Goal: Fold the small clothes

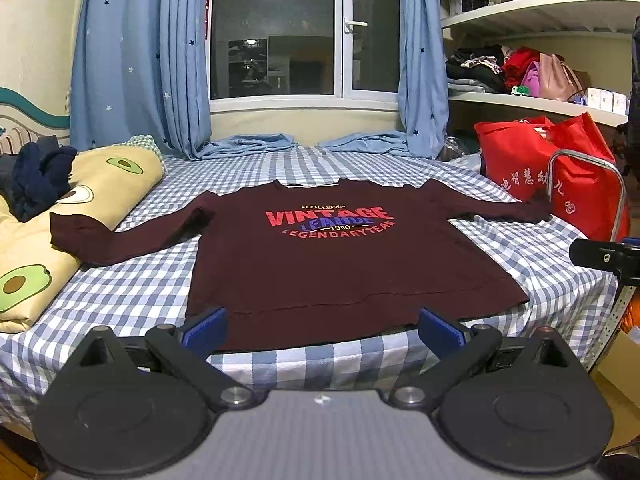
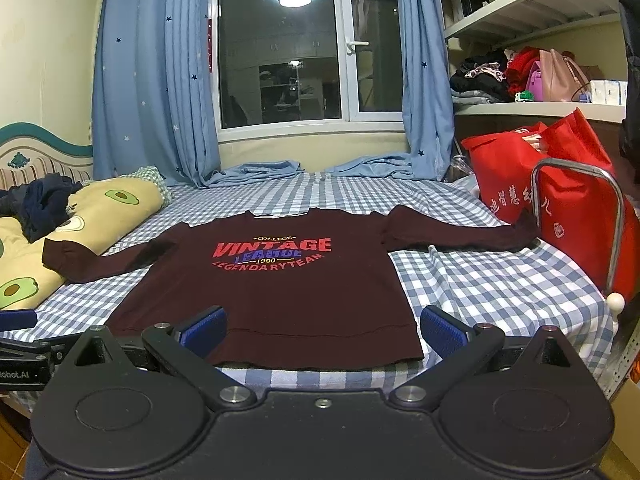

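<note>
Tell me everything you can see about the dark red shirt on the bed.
The shirt is a maroon long-sleeved knit, front up, printed "VINTAGE LEAGUE 1990 LEGENDARY TEAM". It lies flat and unfolded on the checked bedsheet, collar toward the window, sleeves spread; one cuff rests on the avocado pillow, the other touches the red bag.

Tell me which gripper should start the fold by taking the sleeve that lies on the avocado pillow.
Left, probably. The left gripper, jaws open and empty, sits nearer that side: the sleeve cuff on the avocado pillow lies to its left. The right gripper, also open, faces the shirt's other half.
</note>
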`<state>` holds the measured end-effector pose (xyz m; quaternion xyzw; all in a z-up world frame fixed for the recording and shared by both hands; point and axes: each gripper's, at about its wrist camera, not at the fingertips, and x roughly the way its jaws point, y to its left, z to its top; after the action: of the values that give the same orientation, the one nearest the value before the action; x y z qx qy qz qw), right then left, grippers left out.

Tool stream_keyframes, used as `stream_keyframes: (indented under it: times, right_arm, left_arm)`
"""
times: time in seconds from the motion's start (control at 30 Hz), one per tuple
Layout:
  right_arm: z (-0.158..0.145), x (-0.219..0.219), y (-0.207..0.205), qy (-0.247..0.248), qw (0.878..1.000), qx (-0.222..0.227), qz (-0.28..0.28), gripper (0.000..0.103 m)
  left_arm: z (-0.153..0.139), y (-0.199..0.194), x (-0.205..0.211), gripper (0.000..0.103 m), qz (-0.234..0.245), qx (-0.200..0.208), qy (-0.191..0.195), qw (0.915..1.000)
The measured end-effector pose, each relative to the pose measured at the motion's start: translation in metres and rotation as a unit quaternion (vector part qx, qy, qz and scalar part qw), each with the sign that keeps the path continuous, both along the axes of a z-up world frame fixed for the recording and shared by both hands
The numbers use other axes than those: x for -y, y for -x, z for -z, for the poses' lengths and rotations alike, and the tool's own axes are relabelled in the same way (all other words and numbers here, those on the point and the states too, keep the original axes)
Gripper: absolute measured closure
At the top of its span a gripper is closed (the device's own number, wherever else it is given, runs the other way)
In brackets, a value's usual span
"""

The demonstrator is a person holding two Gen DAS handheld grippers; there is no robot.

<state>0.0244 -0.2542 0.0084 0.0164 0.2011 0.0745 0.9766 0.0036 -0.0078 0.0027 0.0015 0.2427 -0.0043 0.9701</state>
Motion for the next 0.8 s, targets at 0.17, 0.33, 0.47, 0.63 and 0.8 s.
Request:
stream_keyframes:
  times: [0.17, 0.33, 0.47, 0.63, 0.8]
  right_arm:
    - [0.002, 0.000, -0.005, 0.005, 1.000, -0.003, 0.006, 0.000]
    - [0.008, 0.000, -0.019, 0.016, 1.000, -0.003, 0.008, 0.000]
    - [0.016, -0.004, -0.037, 0.021, 1.000, -0.009, 0.005, 0.000]
    - [0.026, -0.010, -0.062, 0.034, 0.999, -0.027, -0.001, 0.000]
    - [0.031, -0.015, -0.083, 0.052, 0.998, -0.037, -0.003, 0.000]
  left_arm:
    - [0.004, -0.008, 0.000, 0.000, 0.004, -0.007, 0.000, 1.0000]
    - [0.007, -0.019, 0.000, 0.000, 0.008, -0.011, -0.009, 0.9999]
    - [0.013, -0.036, 0.000, 0.000, 0.011, -0.028, -0.013, 0.9995]
    - [0.022, -0.059, 0.004, 0.000, 0.023, -0.045, -0.014, 0.9986]
    - [0.027, -0.084, 0.006, 0.000, 0.028, -0.055, -0.014, 0.9980]
